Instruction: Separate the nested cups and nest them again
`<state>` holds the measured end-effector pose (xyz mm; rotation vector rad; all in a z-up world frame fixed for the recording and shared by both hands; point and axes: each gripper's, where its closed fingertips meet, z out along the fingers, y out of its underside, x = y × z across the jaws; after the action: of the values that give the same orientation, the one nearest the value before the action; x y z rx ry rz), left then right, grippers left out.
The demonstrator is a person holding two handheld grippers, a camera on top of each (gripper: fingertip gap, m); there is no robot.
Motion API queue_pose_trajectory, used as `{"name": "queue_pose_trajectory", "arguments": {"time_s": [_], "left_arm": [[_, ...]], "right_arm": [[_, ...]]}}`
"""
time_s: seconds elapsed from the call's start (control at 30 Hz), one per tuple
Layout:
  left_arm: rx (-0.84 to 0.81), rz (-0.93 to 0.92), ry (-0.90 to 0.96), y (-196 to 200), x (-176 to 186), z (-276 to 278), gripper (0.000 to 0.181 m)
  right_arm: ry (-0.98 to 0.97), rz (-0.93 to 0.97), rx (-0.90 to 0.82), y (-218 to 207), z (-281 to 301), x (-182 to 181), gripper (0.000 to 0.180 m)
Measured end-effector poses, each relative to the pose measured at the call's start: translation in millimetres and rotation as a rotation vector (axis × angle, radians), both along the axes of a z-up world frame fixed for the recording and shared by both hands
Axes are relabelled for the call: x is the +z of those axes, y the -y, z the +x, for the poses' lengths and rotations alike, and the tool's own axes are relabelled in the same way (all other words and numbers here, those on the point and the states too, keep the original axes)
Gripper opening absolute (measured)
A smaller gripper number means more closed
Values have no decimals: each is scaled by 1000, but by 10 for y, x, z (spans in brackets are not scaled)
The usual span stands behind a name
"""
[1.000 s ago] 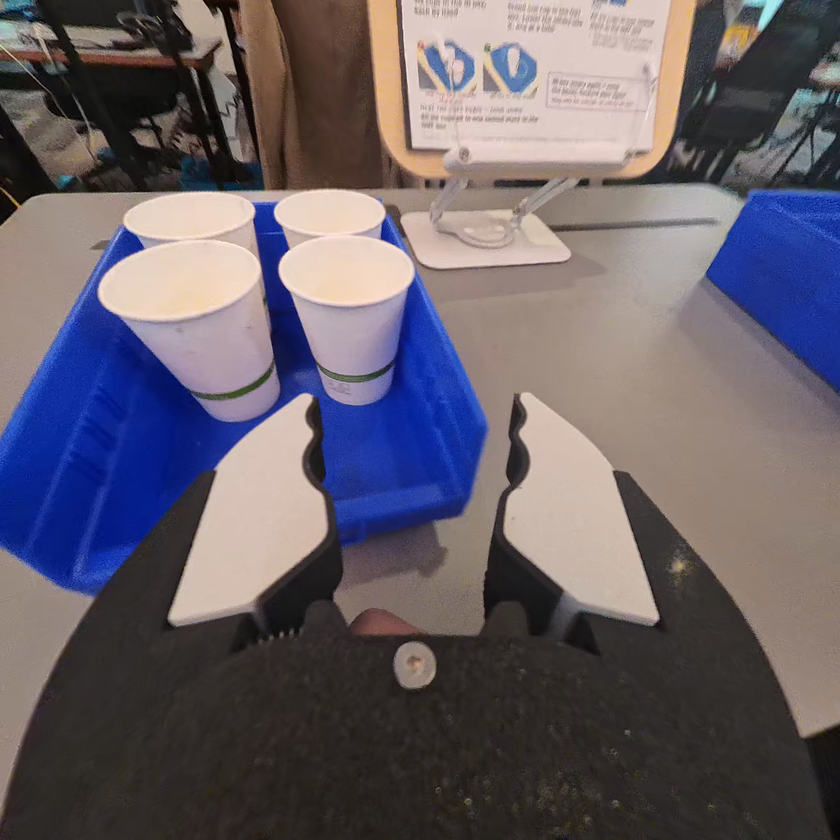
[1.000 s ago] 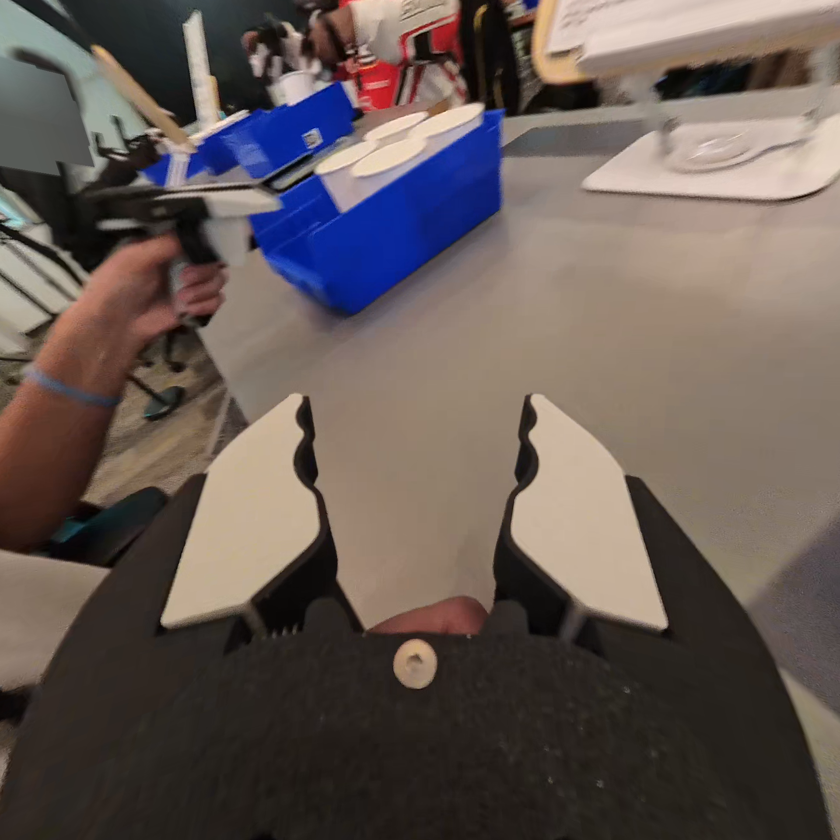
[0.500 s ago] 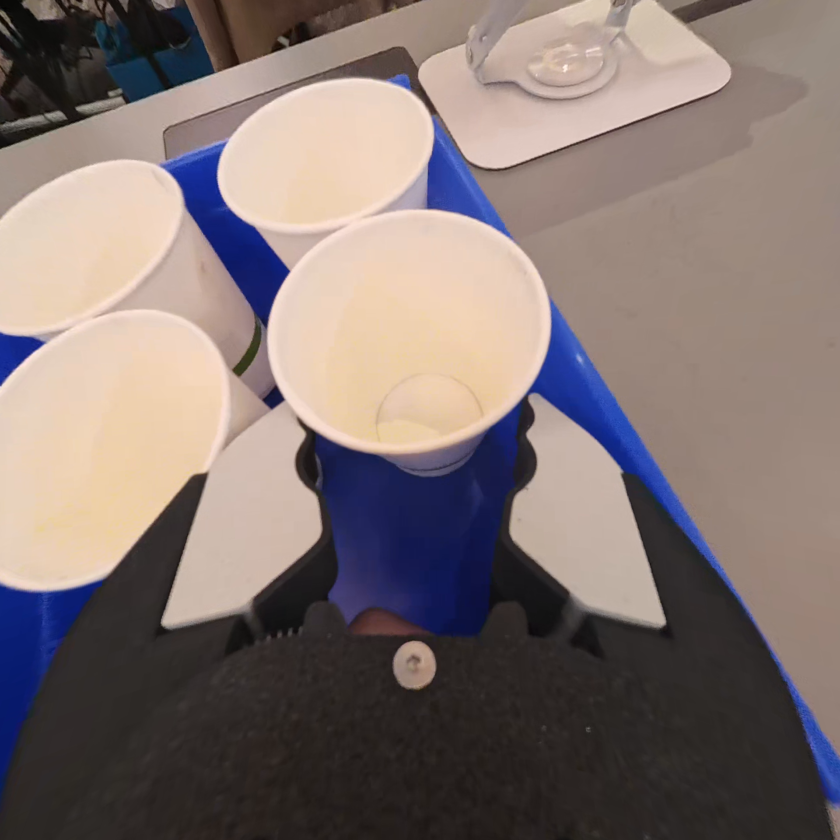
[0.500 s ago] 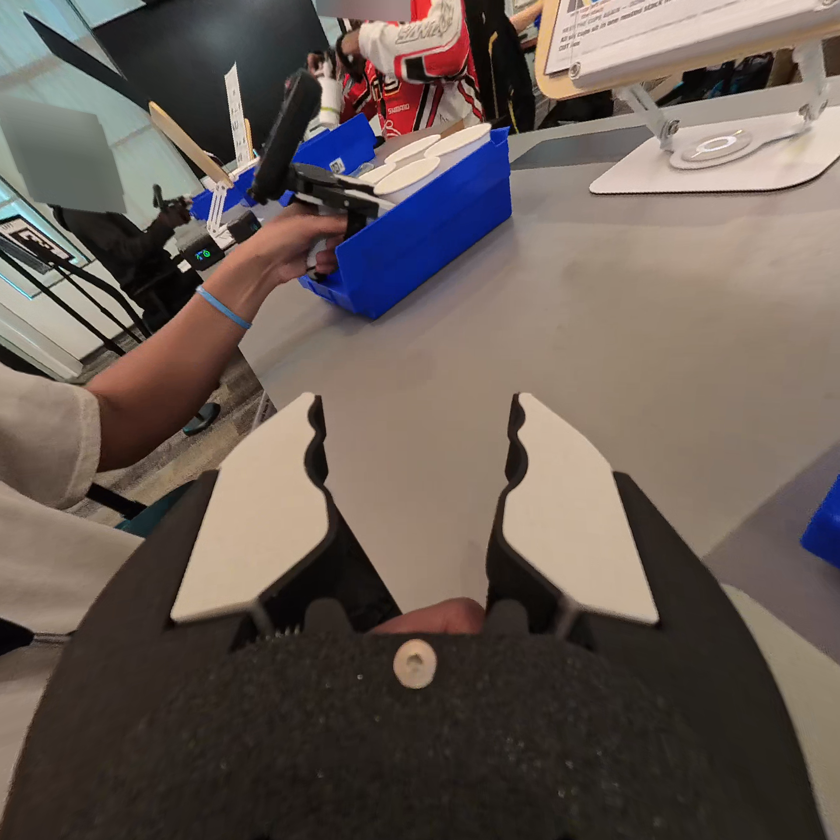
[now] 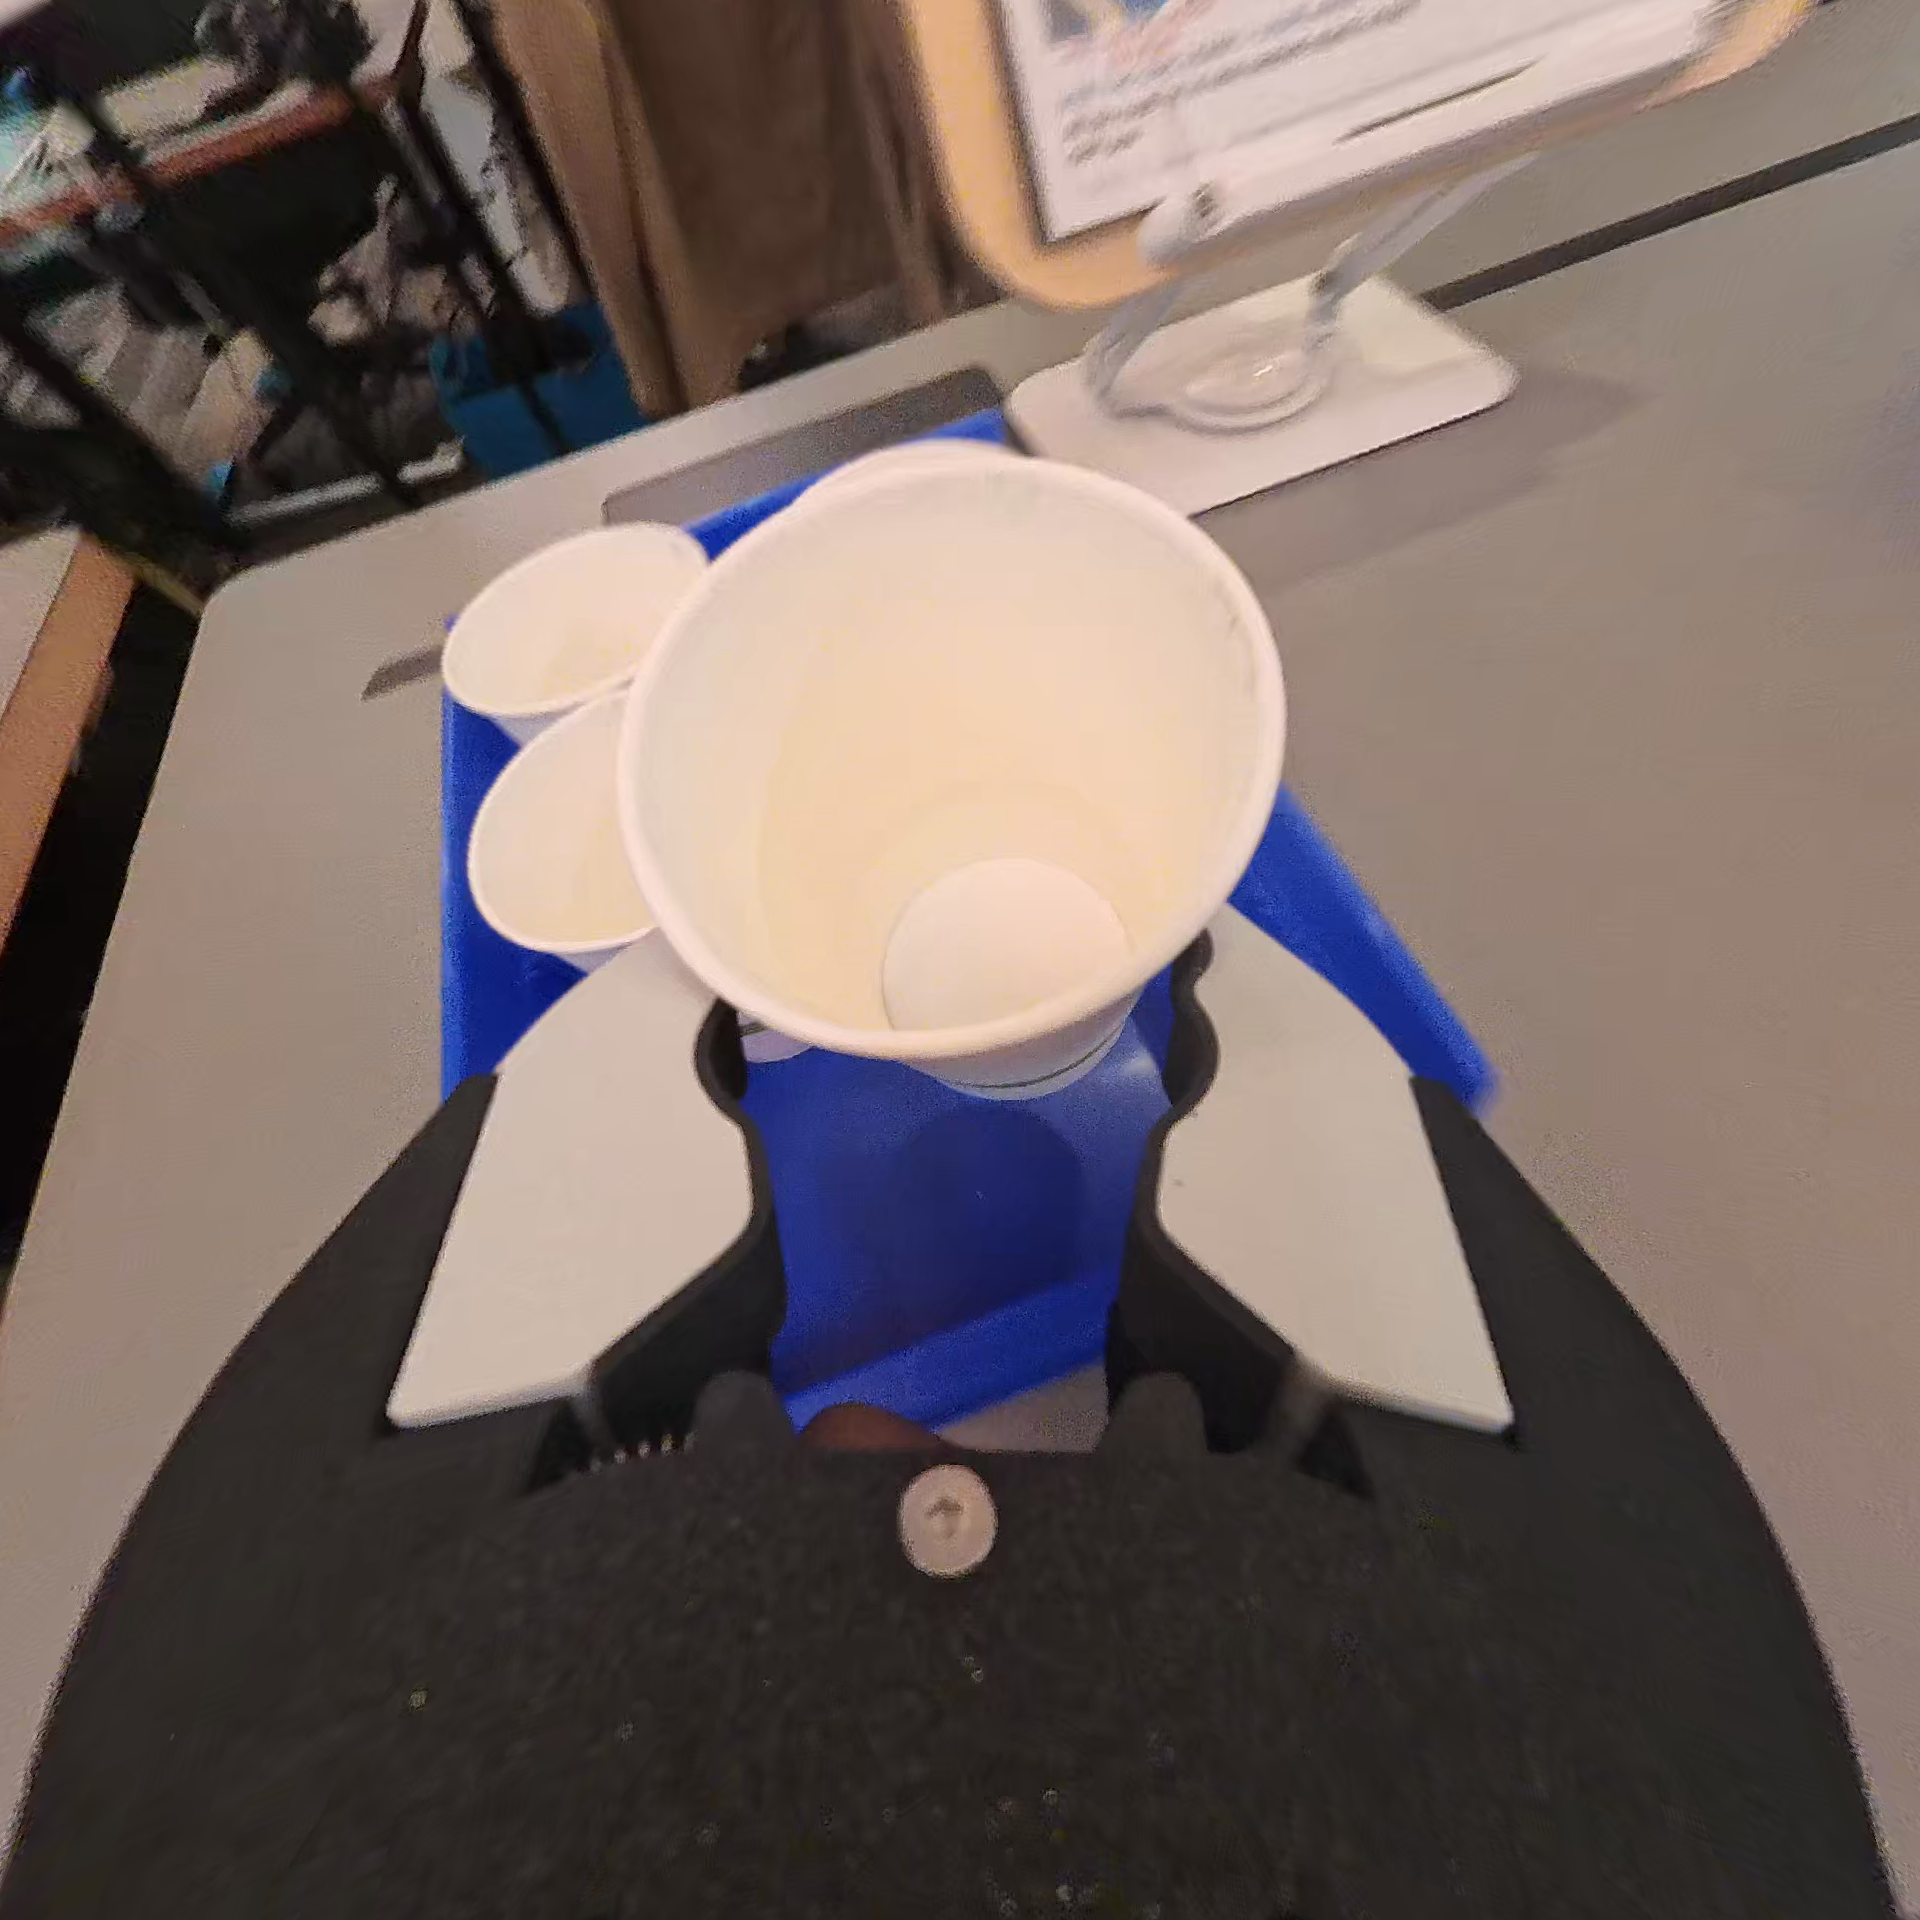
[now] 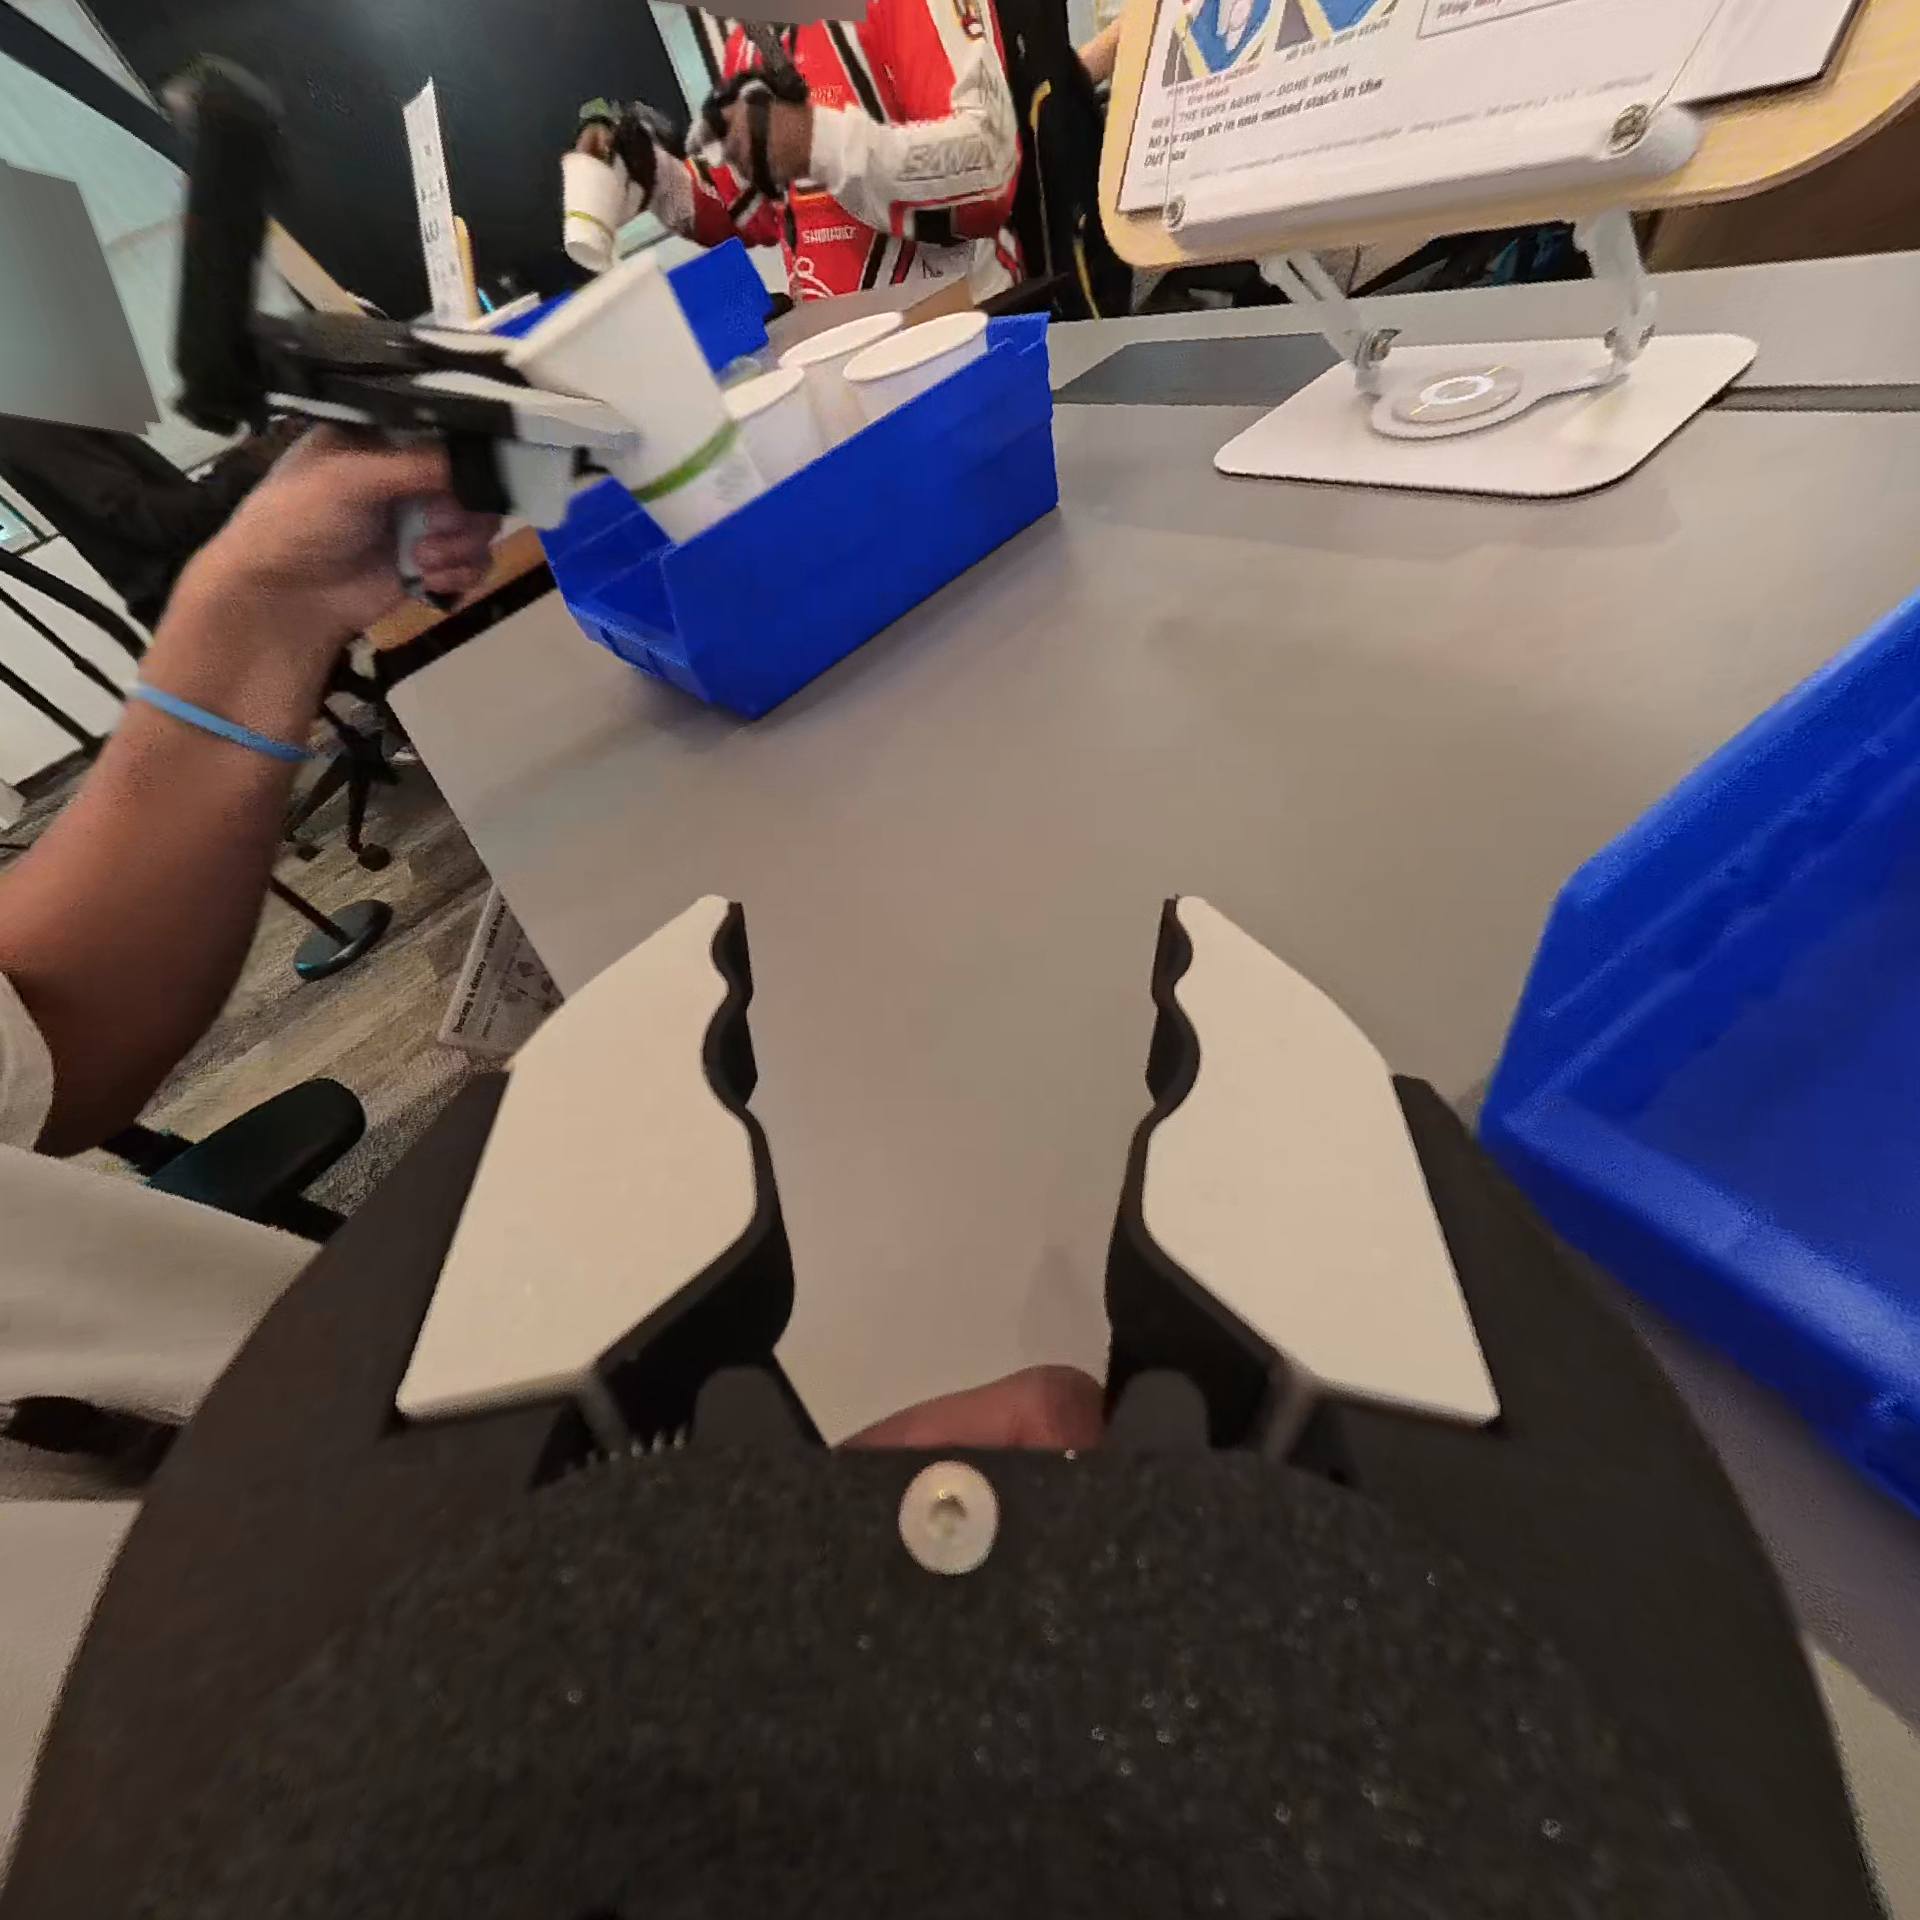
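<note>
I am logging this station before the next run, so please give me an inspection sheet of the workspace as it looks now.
Surface: grey table, bare in the middle.
Job's things: white paper cup tilted in the left gripper; three more cups stand in the blue bin.
Clutter: second blue bin; instruction board on a white stand.
Grippers: left shut on the cup; right gripper open, empty.
Cables: nothing seen.
Surroundings: other people, more bins behind.
</note>
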<state>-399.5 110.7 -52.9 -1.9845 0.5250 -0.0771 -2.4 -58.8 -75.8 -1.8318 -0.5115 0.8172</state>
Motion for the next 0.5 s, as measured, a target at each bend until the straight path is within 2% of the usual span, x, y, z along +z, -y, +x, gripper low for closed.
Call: {"name": "queue_pose_trajectory", "arguments": {"time_s": [0.1, 0.2, 0.33, 0.5], "left_arm": [[-196, 28, 35, 431, 320, 230, 79], [-496, 1, 86, 869, 479, 813, 80], [-816, -46, 4, 1231, 363, 1572, 80], [-1031, -86, -119, 1395, 171, 2258, 80]], "right_arm": [[15, 32, 67, -68, 31, 117, 76], [87, 105, 207, -129, -158, 312, 83], [163, 237, 447, -134, -643, 624, 91], [288, 258, 634, -179, -1106, 623, 96]]}}
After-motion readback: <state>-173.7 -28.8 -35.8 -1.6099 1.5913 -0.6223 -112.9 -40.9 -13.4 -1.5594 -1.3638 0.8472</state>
